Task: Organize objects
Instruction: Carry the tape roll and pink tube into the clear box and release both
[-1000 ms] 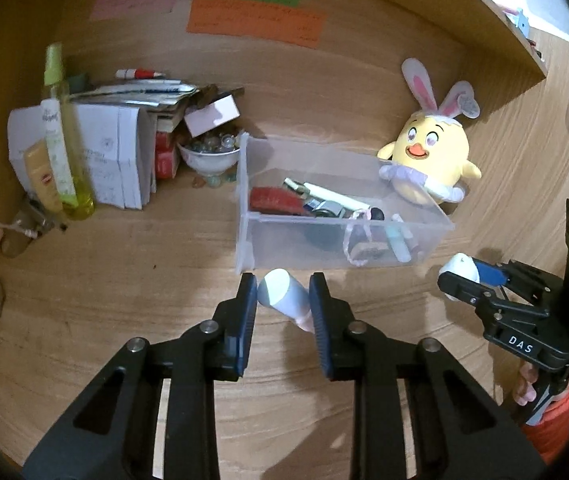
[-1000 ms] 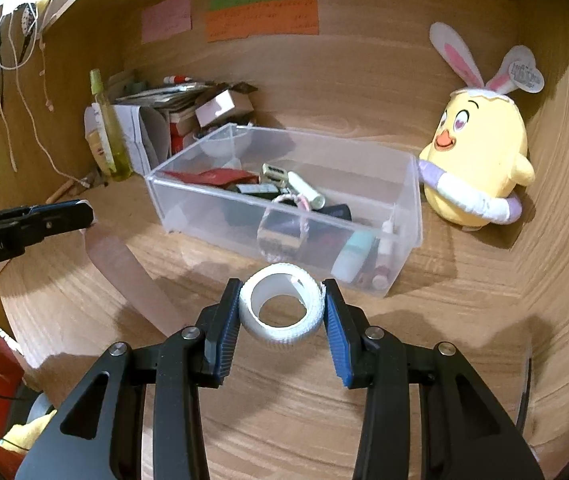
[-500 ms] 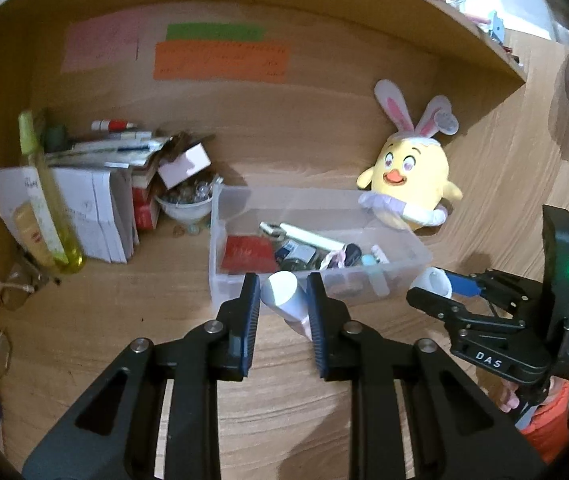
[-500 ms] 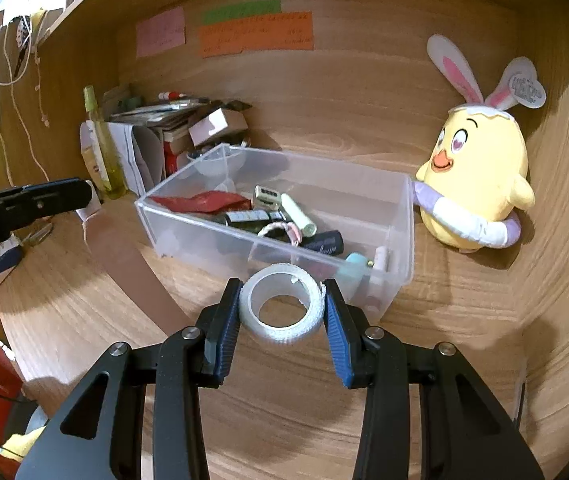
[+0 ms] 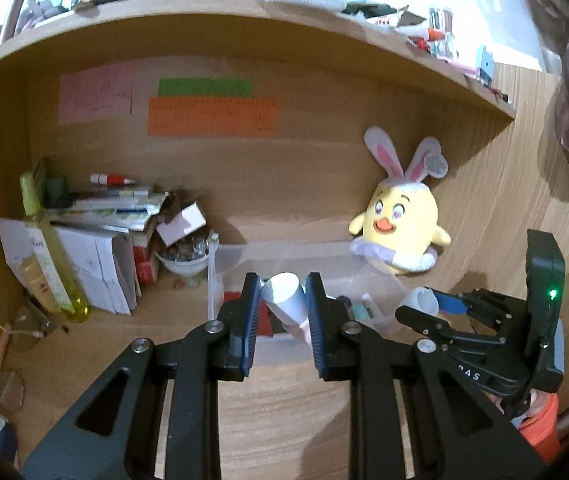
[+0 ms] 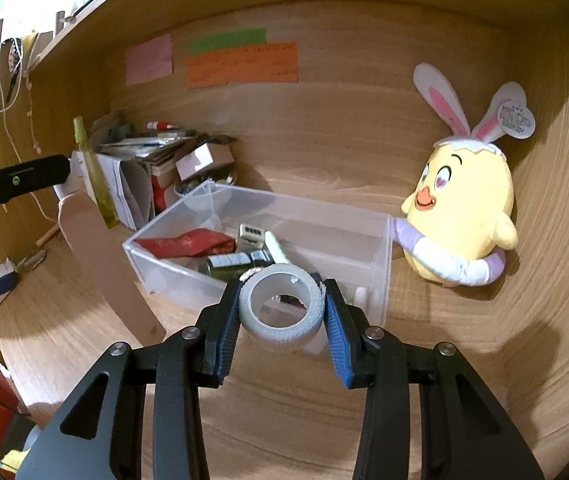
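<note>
My left gripper [image 5: 283, 300] is shut on a white tube with a pink end [image 5: 286, 300], held in front of and above the clear plastic bin [image 5: 240, 254]. My right gripper [image 6: 282, 304] is shut on a white roll of tape [image 6: 280, 312], held just above the bin's near wall [image 6: 176, 280]. The bin holds a red packet [image 6: 188, 242], a small bottle and other small items. The right gripper also shows in the left wrist view [image 5: 424, 308], to the right of the bin. The left gripper's finger [image 6: 16, 182] shows at the left of the right wrist view.
A yellow chick plush with bunny ears [image 6: 464, 216] sits right of the bin. A stack of papers and boxes [image 5: 96, 252], a yellow-green bottle [image 5: 50, 256] and a white bowl [image 5: 182, 260] stand at the left. A shelf [image 5: 244, 20] overhangs. Glasses [image 5: 16, 360] lie at the left.
Both grippers have risen and moved nearer the bin while still holding the tube and the tape roll. The left view now tilts up and shows the upper shelf.
</note>
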{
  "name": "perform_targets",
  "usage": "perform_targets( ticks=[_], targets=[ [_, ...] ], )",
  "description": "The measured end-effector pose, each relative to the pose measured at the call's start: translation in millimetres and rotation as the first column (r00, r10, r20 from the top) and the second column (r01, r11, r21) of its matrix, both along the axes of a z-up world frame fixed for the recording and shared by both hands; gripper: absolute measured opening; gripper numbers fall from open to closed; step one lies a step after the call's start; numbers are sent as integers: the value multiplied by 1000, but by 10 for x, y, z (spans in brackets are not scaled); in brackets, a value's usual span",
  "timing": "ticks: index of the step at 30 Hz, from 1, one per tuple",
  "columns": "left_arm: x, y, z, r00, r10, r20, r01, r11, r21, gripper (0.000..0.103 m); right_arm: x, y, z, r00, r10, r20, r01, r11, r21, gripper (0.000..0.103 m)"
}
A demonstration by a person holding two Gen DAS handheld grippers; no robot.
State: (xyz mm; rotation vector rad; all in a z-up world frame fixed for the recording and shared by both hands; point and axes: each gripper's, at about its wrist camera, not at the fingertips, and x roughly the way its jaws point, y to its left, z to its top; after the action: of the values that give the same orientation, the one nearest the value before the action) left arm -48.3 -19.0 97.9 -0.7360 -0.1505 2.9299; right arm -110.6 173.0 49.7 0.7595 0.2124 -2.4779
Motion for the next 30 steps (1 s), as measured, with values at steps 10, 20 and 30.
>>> perform_targets(
  ticks=[10,20,30],
  targets=[
    [-364,-98,53,999,52,-9,-51,998,48,22,-198,-58,115,1000,-10,-27,10,1000,9,36],
    [-884,-95,-1,999,22,34,-26,992,124,21,-450,-96,54,1000,-28,-6,28,999,29,36],
    [-1125,41,24,1000,12,7,-12,992,125,21,-633,-104,-17,999,-43,17,42,999,32,36]
  ],
)
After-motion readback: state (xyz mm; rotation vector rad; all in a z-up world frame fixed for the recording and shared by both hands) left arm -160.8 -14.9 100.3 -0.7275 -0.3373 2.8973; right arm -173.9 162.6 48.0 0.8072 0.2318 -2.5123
